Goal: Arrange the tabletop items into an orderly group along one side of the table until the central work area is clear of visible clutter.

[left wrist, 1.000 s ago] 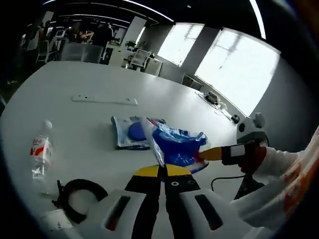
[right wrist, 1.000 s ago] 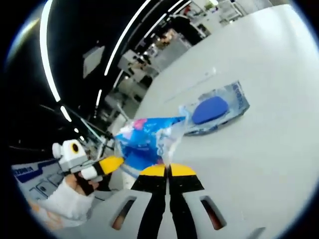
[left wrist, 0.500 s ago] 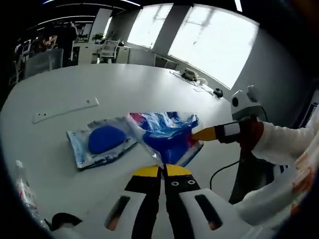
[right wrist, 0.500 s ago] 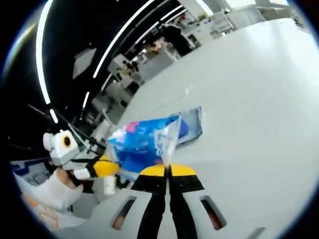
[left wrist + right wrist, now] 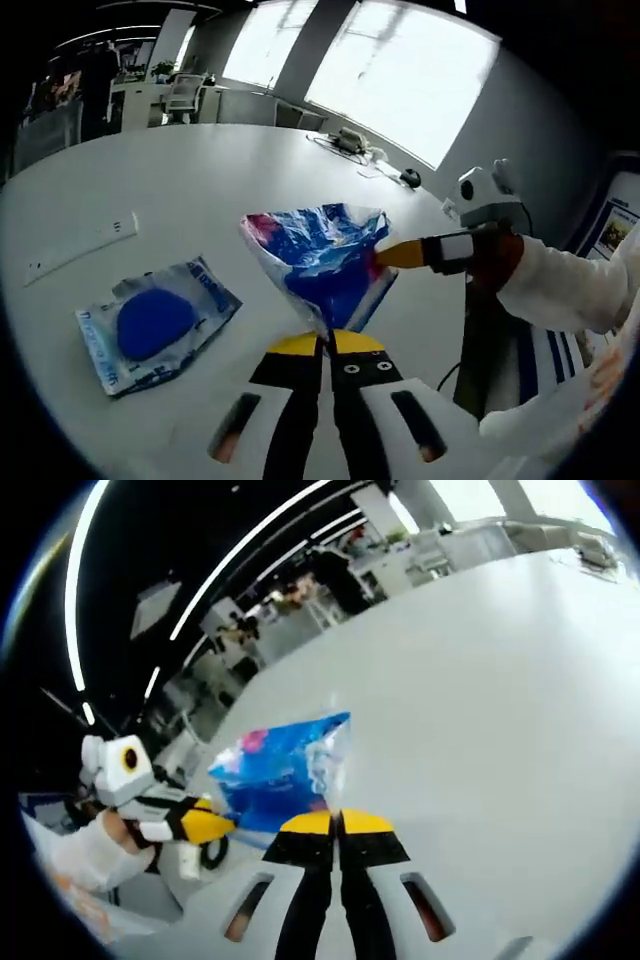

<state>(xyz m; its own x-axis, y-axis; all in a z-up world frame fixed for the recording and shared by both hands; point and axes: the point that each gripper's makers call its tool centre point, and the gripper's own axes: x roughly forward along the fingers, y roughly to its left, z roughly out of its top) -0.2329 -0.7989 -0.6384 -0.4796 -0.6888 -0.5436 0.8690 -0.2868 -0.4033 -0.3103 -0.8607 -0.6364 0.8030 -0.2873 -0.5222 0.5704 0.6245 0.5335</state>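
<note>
A crinkled blue plastic bag (image 5: pixel 325 260) hangs in the air above the white table (image 5: pixel 200 190), stretched between both grippers. My left gripper (image 5: pixel 323 338) is shut on its lower corner. The right gripper's yellow tip (image 5: pixel 400 255) pinches the bag's right edge. In the right gripper view, my right gripper (image 5: pixel 338 818) is shut on the same bag (image 5: pixel 285 770), and the left gripper's yellow tip (image 5: pixel 205 825) holds its far side. A flat clear packet with a blue disc (image 5: pixel 150 325) lies on the table to the left.
A white power strip (image 5: pixel 80 250) lies further left on the table. Small items (image 5: pixel 355 140) sit at the far edge by the windows. A white sleeve (image 5: pixel 560 290) holds the right gripper. A black coil (image 5: pixel 213 852) and a white cup (image 5: pixel 188 861) sit low left.
Both grippers have carried the bag sideways, away from the flat packet, and still hold it. The bottle and the black coil have left the left gripper view.
</note>
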